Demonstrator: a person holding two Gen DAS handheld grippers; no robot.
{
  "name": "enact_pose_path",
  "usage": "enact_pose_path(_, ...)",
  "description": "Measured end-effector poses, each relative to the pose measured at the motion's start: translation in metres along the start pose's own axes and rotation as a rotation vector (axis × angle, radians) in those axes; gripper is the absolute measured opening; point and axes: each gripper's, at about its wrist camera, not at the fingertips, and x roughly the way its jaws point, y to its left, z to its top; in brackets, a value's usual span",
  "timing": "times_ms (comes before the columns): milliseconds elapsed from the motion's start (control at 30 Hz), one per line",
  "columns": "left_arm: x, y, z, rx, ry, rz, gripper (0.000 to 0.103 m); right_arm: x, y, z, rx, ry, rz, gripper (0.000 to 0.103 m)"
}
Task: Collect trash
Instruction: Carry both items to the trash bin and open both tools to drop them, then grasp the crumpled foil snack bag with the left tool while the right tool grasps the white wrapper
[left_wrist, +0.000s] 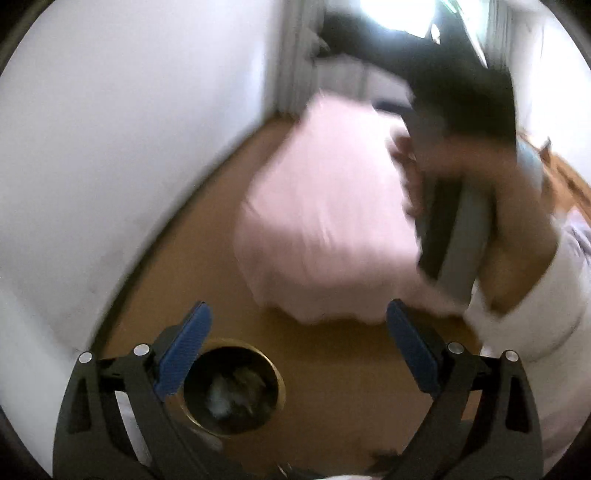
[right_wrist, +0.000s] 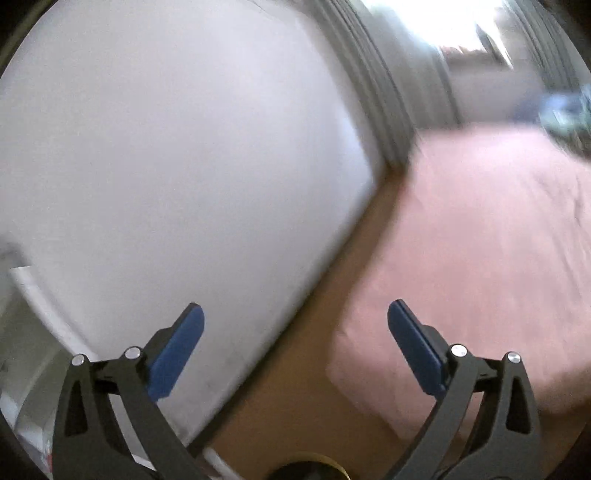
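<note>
Gold-rimmed round bin (left_wrist: 234, 387), crumpled trash (left_wrist: 236, 393) inside

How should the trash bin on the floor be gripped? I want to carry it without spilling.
Grip the trash bin by its gold rim, coming from straight above: it stands upright with its round mouth open to the top, trash inside. The left gripper, jaws open, hangs above it; one finger inside the rim, one outside would probably hold it level.
</note>
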Motion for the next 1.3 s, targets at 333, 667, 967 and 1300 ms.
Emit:
enact_pose_path(333, -0.204, 0.204, -0.131, -0.476, -0.066, 0.586, 0.096, -0.013, 0.225, -0.136, -0.558, 0.254, 0.384, 0.096)
enact_pose_path(667, -0.342, 0.313, -0.270, -0.852, -0.011, 0.914, 0.096, -0.046, 0.435, -0.285, -0.758, 0.673, 0.750, 0.096)
enact_pose_path(967, -0.330, 0.369, -0.262, -0.858, 0.013, 0.818, 0.096, -0.053, 0.505, -0.351, -0.849, 0.777, 0.648, 0.097)
enact_pose_path(1300, -0.270, 0.452, -0.242, -0.881, 0.084, 0.759, 0.096, -0.038, 0.496, -0.340, -0.967, 0.730, 0.641, 0.087)
